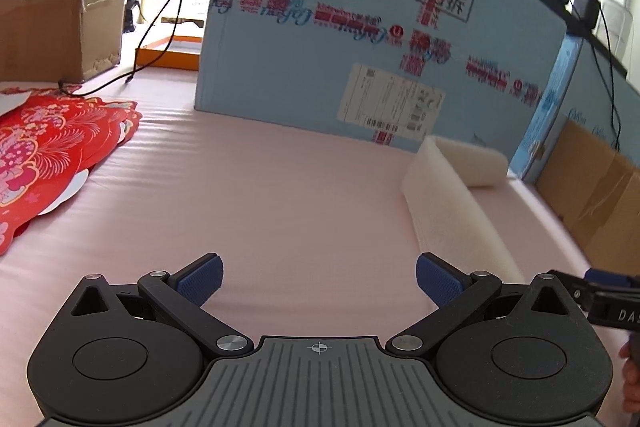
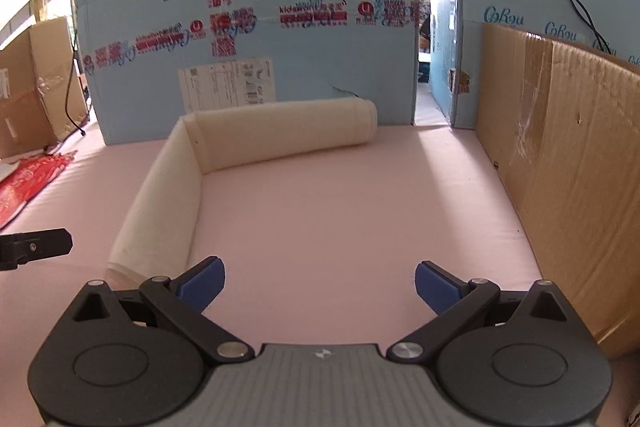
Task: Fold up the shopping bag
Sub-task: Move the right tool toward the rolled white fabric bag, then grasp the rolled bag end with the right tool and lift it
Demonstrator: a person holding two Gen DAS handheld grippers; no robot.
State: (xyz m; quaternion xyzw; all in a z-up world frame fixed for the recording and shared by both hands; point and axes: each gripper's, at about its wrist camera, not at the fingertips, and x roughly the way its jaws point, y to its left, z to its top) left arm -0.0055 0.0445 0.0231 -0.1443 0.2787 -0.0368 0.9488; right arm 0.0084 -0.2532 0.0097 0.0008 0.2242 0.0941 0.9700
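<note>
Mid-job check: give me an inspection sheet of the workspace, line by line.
Surface: pink cloth, bare between both tongs.
Job's things: red printed bags lie flat at far left, untouched.
Clutter: white foam strip, bent in an L.
Grippers: left tongs and right tongs open, holding nothing.
Cables: black cable trails onto the cloth.
Surroundings: blue carton behind, brown cardboard at right.

You see matt pink cloth sheet [image 2: 340, 211], faintly ribbed; white foam strip [image 2: 160, 203], soft, porous; brown corrugated cardboard [image 2: 568, 167], scuffed; glossy red printed paper [image 1: 48, 155].
</note>
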